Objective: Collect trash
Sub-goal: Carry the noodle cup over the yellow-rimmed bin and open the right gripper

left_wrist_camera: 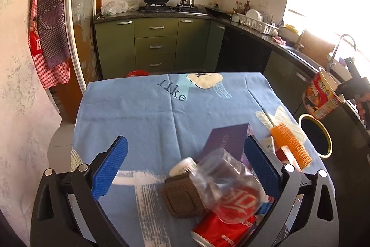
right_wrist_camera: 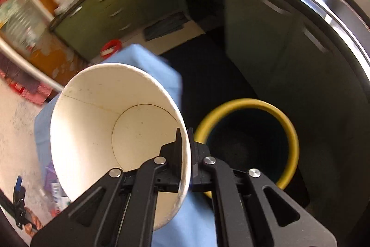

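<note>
My right gripper (right_wrist_camera: 184, 131) is shut on the rim of an empty paper noodle cup (right_wrist_camera: 120, 131) and holds it in the air beside the table, just left of and above a yellow-rimmed dark bin (right_wrist_camera: 292, 138). In the left wrist view the same cup (left_wrist_camera: 323, 96) hangs above the bin (left_wrist_camera: 315, 136) at the right. My left gripper (left_wrist_camera: 185, 156) is open above the table, its blue pads either side of a clear plastic bottle (left_wrist_camera: 222, 179). A red can (left_wrist_camera: 219, 228), a brown square lid (left_wrist_camera: 182, 198), a purple box (left_wrist_camera: 229, 140) and an orange foam net (left_wrist_camera: 291, 145) lie there too.
The table wears a blue cloth (left_wrist_camera: 143, 112). Green kitchen cabinets (left_wrist_camera: 155, 45) and a stove stand behind it, a sink counter (left_wrist_camera: 300, 54) runs along the right. A red object (right_wrist_camera: 111, 46) lies on the floor beyond the table.
</note>
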A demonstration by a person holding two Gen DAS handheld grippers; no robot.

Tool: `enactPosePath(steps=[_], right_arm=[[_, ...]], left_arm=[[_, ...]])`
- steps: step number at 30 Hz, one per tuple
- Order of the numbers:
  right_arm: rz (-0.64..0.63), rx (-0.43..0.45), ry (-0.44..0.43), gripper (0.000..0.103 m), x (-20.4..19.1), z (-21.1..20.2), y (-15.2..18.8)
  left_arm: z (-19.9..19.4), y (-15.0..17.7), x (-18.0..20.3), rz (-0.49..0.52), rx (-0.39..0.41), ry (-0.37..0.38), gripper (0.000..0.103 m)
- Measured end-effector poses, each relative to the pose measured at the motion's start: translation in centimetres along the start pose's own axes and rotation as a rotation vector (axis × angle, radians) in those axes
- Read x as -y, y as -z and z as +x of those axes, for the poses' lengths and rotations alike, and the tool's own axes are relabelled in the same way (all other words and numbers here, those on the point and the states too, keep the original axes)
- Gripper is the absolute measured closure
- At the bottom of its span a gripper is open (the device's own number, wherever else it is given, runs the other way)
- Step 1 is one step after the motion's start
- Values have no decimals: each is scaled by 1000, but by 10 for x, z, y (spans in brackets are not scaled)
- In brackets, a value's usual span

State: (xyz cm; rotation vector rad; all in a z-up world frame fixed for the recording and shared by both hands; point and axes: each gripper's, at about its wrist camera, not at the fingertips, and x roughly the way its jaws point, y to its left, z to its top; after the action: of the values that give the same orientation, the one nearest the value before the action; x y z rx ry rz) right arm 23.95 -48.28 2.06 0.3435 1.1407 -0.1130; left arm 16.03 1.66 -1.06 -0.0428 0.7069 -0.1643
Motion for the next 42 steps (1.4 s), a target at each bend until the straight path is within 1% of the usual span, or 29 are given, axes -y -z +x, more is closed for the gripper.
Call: enactPosePath(steps=[1,5,6,9,13,17,18,19,20,21,22,23,25,27,29,31,34,37,40,42], right_arm=[[41,-6,13,99,27,4,6],[143,-34,69,99,94,36,21],[165,-48,80,99,107,47,23],[187,-87,114,99,132,83,28],[194,-146,124,99,145,131,32],[176,-189,129,98,142,165,35],[160,-205,142,98,141,173,35],[150,-214,151,94,138,177,35],[152,-210,158,81,139,179,36],[141,-201,173,75,137,179,37],[123,-183,191,72,134,176,37],[117,-172,192,72,131,174,36],[114,-154,161,72,123,165,34],[101,-120,124,72,116,149,42],[85,-88,86,69,111,134,52],[70,-48,26,68,104,118,67],[35,-2,-23,65,90,101,90],[4,14,-50,63,73,89,117],[-13,4,-80,62,64,87,130],[-22,-3,-89,62,58,87,132]], left_arm=[[-3,2,5,2,6,-7,4],[-8,11,22,-5,19,-14,4],[-9,13,25,-8,20,-18,4],[-12,19,37,-7,17,-26,4],[-14,25,55,25,5,-45,4],[-16,24,68,56,-6,-70,4],[-17,24,72,61,-11,-70,4],[-16,23,73,63,-14,-70,4],[-15,23,75,66,-18,-70,4],[-14,22,76,67,-21,-68,4],[-12,21,78,67,-28,-62,4],[-10,20,78,66,-33,-57,4],[-9,20,78,61,-40,-49,4],[-8,20,77,56,-46,-49,4],[-9,20,74,43,-55,-50,4],[-9,22,67,18,-66,-55,4],[-9,26,55,-20,-86,-54,4],[-3,27,50,-30,-114,-39,4],[9,29,49,-35,-149,-28,4],[21,29,47,-57,-191,-9,4]])
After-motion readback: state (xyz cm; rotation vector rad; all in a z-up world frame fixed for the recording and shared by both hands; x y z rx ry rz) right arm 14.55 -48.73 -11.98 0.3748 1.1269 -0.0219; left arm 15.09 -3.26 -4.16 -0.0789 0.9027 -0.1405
